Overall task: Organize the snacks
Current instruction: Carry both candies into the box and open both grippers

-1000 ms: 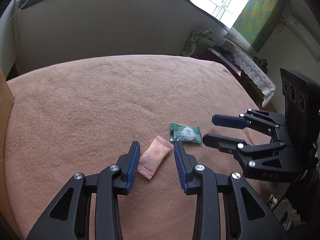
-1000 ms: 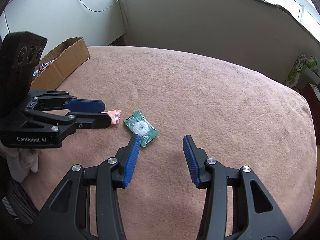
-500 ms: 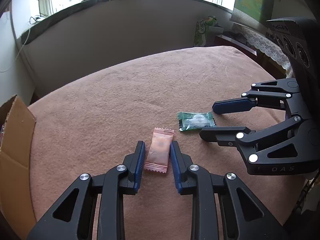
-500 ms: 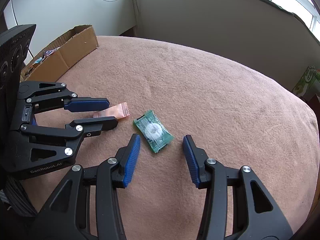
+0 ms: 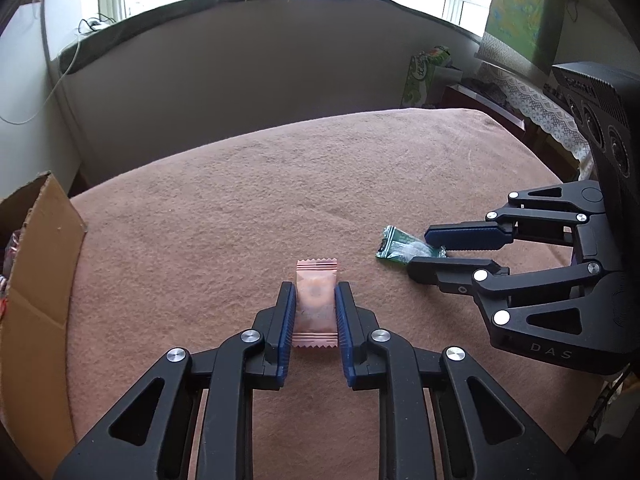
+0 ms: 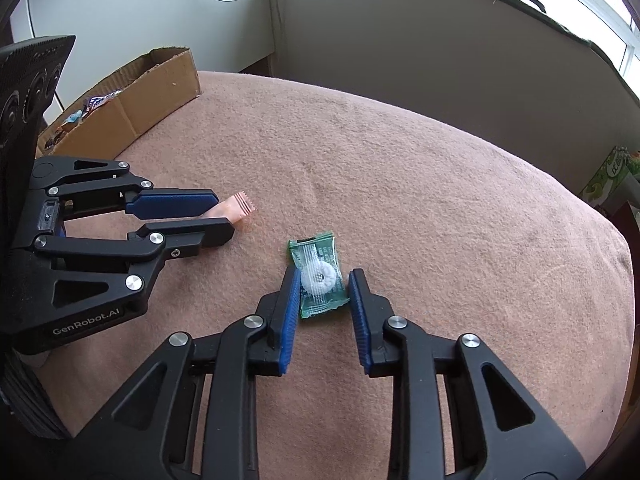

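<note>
Inspector: Left gripper (image 5: pixel 315 304) is clamped on the pink candy packet (image 5: pixel 315 307), pads touching both long edges; the packet lies on the brown blanket (image 5: pixel 248 208).

Clerk: And the right?

Inspector: Right gripper (image 6: pixel 325 289) brackets the green mint packet (image 6: pixel 319 278); the left pad touches it, a sliver of gap shows at the right pad. Narrow, not gripping.

Clerk: Progress?

Inspector: The cardboard box (image 6: pixel 132 110) at the blanket's edge already holds several wrapped snacks. In my judgement, these two packets remain: neither lifted nor boxed. The task looks near its close.
</note>
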Demonstrator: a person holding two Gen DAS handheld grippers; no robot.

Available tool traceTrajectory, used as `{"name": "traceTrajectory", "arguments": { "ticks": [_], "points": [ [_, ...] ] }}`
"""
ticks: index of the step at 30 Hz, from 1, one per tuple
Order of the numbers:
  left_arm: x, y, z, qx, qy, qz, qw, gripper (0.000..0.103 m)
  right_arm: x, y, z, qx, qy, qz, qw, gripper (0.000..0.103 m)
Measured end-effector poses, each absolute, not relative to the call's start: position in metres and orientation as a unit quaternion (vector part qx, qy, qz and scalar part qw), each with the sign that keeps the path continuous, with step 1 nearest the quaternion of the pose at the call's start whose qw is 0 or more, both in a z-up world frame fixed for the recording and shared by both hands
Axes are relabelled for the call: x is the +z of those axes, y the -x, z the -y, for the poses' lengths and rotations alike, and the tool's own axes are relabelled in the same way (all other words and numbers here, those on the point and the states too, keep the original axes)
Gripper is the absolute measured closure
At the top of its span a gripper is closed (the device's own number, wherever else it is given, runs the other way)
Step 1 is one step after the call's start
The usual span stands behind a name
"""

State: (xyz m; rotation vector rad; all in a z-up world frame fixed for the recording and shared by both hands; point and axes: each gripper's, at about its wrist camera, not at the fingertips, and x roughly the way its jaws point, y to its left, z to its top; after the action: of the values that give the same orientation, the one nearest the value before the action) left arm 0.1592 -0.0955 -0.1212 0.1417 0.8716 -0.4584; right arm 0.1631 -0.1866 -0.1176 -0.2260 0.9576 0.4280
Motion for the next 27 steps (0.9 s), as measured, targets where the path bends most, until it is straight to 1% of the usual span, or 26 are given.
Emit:
{"name": "traceTrajectory", "arguments": {
  "ticks": [6, 13, 20, 27],
  "points": [
    [-0.11, -0.155, 0.081, -0.215, -0.051, -0.404, 0.888, 0.085, -0.106, -0.156, 0.194, 0.197, 0.089, -0.446, 0.869, 0.078],
    [-0.079, -0.143, 0.061, -0.213, -0.028, -0.366, 0.906, 0.085, -0.071, -0.15, 0.191, 0.202, 0.078, -0.414, 0.884, 0.078],
    [-0.055, -0.127, 0.034, -0.199, -0.01, -0.328, 0.923, 0.085, -0.037, -0.147, 0.168, 0.219, 0.079, -0.383, 0.894, 0.078],
    [-0.041, -0.112, 0.0, -0.177, 0.011, -0.297, 0.938, 0.085, -0.015, -0.149, 0.128, 0.249, 0.085, -0.359, 0.896, 0.078]
  ]
}}
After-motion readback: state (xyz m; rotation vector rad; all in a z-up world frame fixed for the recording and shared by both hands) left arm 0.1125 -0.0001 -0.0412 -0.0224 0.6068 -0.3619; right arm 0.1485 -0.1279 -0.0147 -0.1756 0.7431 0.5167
